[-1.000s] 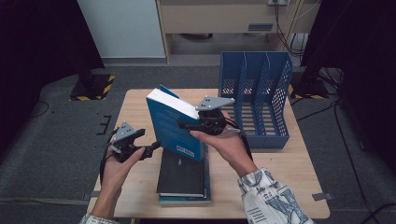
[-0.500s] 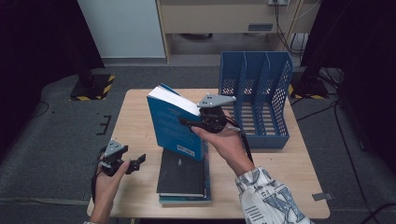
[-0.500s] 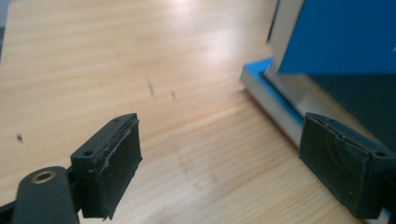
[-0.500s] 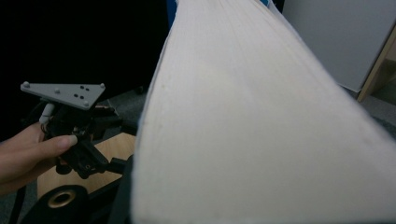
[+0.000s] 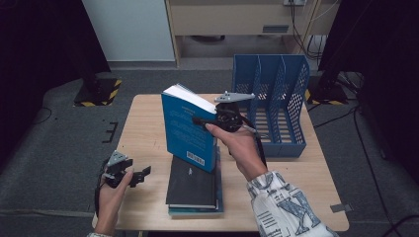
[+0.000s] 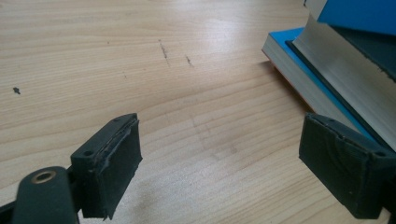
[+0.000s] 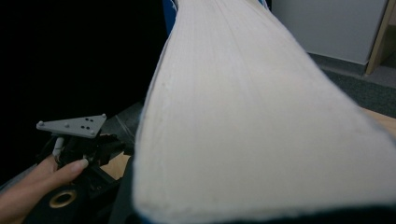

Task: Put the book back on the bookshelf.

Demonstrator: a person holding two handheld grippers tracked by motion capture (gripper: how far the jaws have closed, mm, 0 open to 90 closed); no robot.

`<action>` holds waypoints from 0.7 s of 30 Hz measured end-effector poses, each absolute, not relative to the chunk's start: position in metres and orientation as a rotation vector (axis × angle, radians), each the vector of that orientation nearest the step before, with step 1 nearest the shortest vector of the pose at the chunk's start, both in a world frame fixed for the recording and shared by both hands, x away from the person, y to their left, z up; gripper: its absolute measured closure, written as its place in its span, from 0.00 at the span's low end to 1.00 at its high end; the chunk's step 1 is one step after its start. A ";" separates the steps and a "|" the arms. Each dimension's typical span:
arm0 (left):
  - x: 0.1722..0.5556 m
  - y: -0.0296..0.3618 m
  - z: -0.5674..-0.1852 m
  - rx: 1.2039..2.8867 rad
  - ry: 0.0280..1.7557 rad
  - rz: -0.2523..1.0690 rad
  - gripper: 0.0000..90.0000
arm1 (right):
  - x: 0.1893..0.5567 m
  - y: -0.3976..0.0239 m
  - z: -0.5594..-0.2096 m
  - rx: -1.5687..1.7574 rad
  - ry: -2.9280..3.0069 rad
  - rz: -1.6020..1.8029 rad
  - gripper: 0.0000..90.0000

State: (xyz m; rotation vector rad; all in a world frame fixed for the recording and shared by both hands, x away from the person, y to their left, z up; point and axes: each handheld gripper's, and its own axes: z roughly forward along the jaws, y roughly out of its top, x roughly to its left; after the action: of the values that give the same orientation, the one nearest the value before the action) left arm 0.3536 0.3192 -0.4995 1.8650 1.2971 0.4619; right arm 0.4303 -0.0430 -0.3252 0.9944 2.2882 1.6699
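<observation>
Blue book (image 5: 190,129) held upright above the stack (image 5: 193,186) of flat books, right claw (image 5: 213,121) clamped on its page edge, probably for carrying to the slotted blue file rack (image 5: 291,106) close by. Left claw (image 5: 139,174) low over the bench (image 5: 148,123), jaws wide and empty. Glossy cover, pale ribbed page block, matte wood grain.

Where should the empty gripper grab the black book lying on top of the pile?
Probably the long page edge of the black book facing the left gripper. It lies flat, so slide in level from that side, one jaw above the cover and one below.
</observation>
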 end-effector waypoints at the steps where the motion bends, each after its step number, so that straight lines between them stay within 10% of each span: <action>1: 0.354 0.319 -0.500 1.865 1.300 0.458 0.14 | 0.432 -0.044 -0.325 1.009 2.287 1.673 0.67; 21: 0.359 0.315 -0.512 1.958 1.357 0.423 0.12 | 0.438 -0.043 -0.305 1.101 2.278 1.681 0.67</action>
State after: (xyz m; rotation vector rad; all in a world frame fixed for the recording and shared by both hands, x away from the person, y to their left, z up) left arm 0.3590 0.3150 -0.5115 1.9579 1.3567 0.4231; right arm 0.4379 -0.0431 -0.3051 1.1013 2.2784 1.6807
